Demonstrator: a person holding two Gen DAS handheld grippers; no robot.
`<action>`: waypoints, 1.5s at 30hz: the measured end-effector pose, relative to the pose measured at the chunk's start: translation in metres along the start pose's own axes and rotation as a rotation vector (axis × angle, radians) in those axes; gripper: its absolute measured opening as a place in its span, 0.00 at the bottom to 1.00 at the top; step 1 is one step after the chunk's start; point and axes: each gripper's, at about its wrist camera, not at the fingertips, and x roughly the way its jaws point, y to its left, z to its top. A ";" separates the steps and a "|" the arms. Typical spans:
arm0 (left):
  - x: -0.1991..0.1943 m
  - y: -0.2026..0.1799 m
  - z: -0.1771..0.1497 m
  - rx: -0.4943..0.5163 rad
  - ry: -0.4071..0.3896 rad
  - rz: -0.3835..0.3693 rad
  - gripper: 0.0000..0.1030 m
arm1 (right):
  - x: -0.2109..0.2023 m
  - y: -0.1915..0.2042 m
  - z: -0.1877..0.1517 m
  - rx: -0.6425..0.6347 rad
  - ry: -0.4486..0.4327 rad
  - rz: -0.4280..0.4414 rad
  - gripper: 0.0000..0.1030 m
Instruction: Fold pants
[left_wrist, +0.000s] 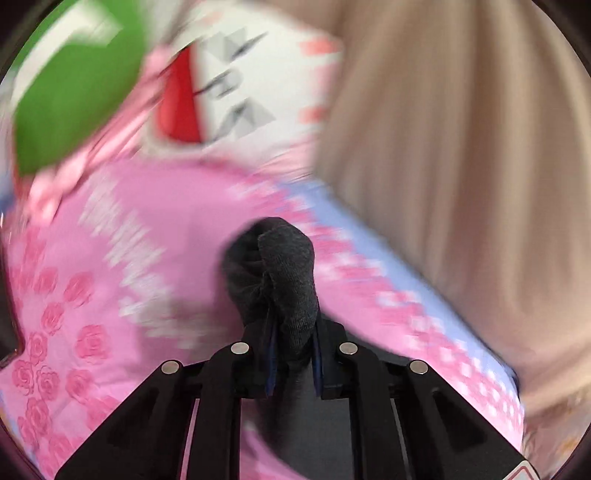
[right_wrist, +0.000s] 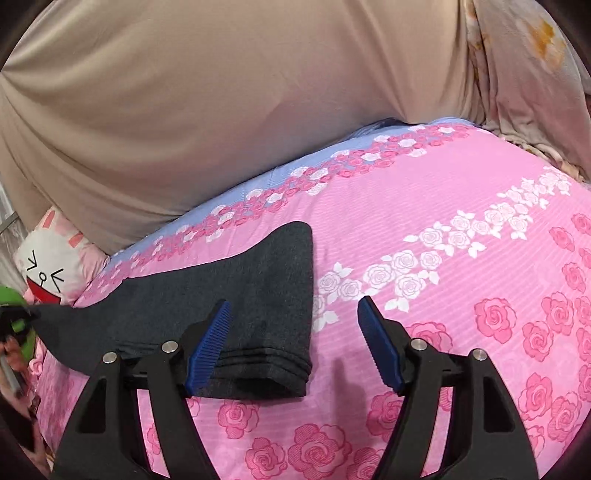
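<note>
The dark grey pants (right_wrist: 236, 306) lie folded lengthwise on the pink rose-print bedsheet (right_wrist: 443, 258), waistband end near my right gripper. My right gripper (right_wrist: 293, 314) is open and empty, its blue-padded jaws standing over the waistband's right corner, the left pad above the cloth. My left gripper (left_wrist: 291, 332) is shut on a bunched end of the pants (left_wrist: 280, 273) and holds it raised above the sheet; this view is motion-blurred. The left gripper also shows at the far left of the right wrist view (right_wrist: 14, 317), pulling the leg end taut.
A beige fabric headboard or cushion (right_wrist: 221, 92) runs along the bed's far side. A white cartoon-face pillow (right_wrist: 48, 269) and a green object (left_wrist: 74, 88) sit at the bed's left end. A floral blanket (right_wrist: 528, 74) lies at the far right.
</note>
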 end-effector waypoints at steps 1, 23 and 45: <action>-0.012 -0.027 -0.002 0.055 -0.025 -0.023 0.11 | -0.002 0.000 -0.001 -0.001 -0.006 0.007 0.70; -0.077 -0.241 -0.179 0.563 0.034 -0.328 0.82 | -0.015 -0.020 0.004 0.083 -0.044 0.251 0.76; -0.053 -0.112 -0.165 0.476 0.033 -0.044 0.84 | 0.062 0.060 0.067 -0.227 0.232 0.101 0.19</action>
